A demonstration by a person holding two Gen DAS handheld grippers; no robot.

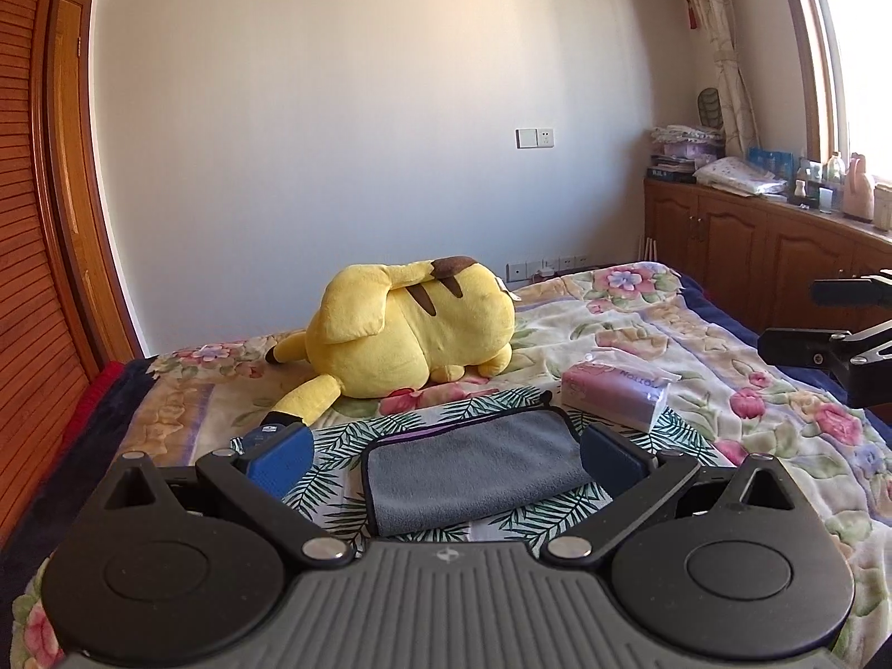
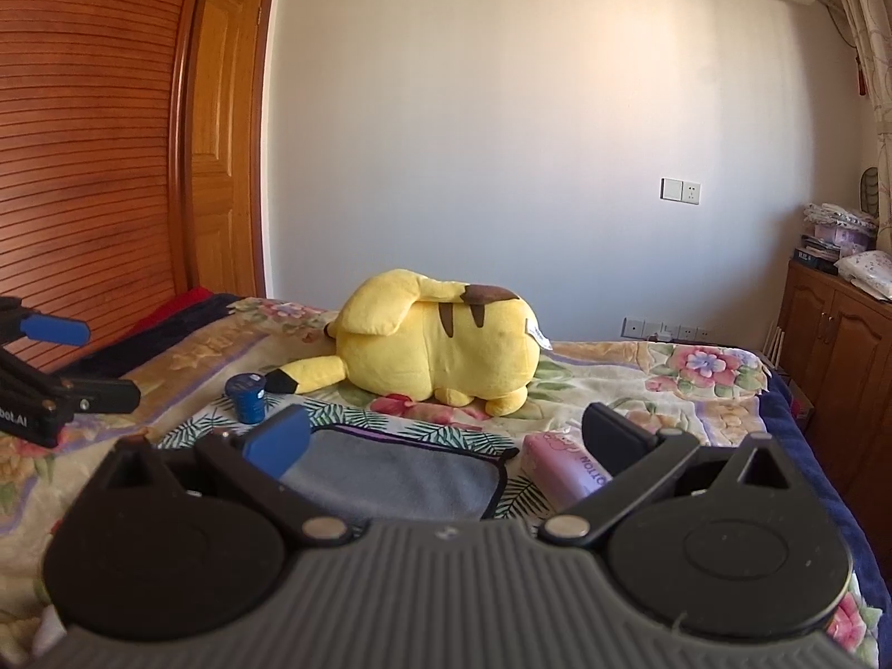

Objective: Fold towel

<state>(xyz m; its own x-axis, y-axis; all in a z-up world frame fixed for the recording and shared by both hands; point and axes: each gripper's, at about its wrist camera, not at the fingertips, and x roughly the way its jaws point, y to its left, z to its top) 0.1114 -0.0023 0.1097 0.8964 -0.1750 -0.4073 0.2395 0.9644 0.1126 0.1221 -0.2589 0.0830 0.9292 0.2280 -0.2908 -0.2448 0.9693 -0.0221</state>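
Item — grey microfibre towel with dark stitched edging (image 1: 474, 468), lying flat on a palm-leaf-print cloth (image 1: 345, 440) spread over the floral quilted bedcover (image 1: 725, 357); it sits directly ahead of the left gripper (image 1: 446, 454), between and just beyond its two fingertips. Left gripper: jaws spread wide, nothing held, hovering above the bed with no contact on the towel. Right gripper (image 2: 446, 440): likewise wide open and empty; from it the towel lies ahead and toward its left finger. Condition of task — the towel shows as a compact oblong with a rounded near edge, which suggests at least one fold is in place, though the layers cannot be counted; whether a further fold is wanted is a judgement the views do not settle. Adjacent items: pink plastic-wrapped tissue pack (image 1: 613, 390) just right of the towel, small dark-blue cylindrical container (image 2: 248, 396) ahead-left, large yellow plush toy (image 1: 407, 329) farther ahead, well apart from the towel
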